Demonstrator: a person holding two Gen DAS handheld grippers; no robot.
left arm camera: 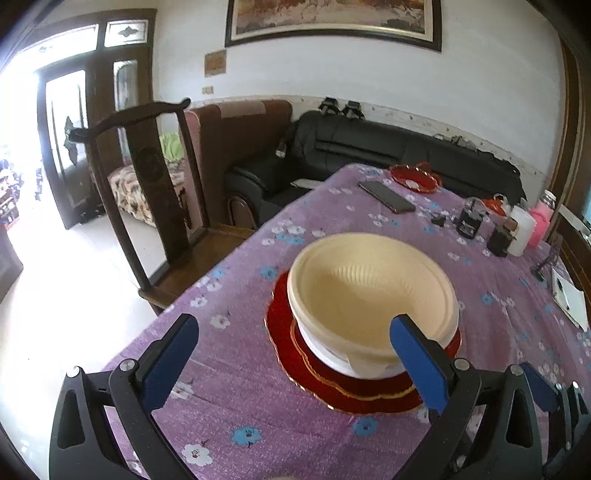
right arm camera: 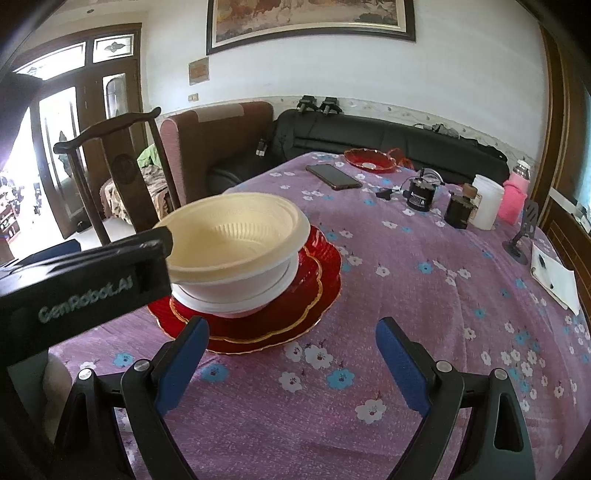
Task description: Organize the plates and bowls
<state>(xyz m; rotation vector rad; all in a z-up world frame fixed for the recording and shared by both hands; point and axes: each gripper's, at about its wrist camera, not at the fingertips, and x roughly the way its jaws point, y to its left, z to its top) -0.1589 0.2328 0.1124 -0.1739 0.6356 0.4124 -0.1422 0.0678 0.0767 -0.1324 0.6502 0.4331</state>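
The stack sits near the left edge of the bench (right arm camera: 424,295). At its base are red plates (right arm camera: 317,280) with scalloped, gold-trimmed rims, one on another. On them stands a white bowl (right arm camera: 240,299), and nested in that, tilted, a cream bowl (left arm camera: 369,284) with a ribbed inner wall and a broad flat rim.

The left hand-held gripper (left arm camera: 293,341) is spread wide, its right blue finger in front of the cream bowl's near rim; whether it touches cannot be told. The right hand-held gripper (right arm camera: 291,345) is also spread wide, holding nothing, above the cloth just beside the plates.

The bench wears a purple cloth with white and blue flowers. Farther back lie a dark phone (right arm camera: 333,176), a red glass dish (right arm camera: 369,159), a black canister (right arm camera: 419,195), a white jar (right arm camera: 487,206) and a pink bottle (right arm camera: 514,199). Behind are a black sofa (right arm camera: 388,136), a dark wooden chair (left arm camera: 147,177), a framed painting (left arm camera: 332,18) and a bright doorway (left arm camera: 22,129).
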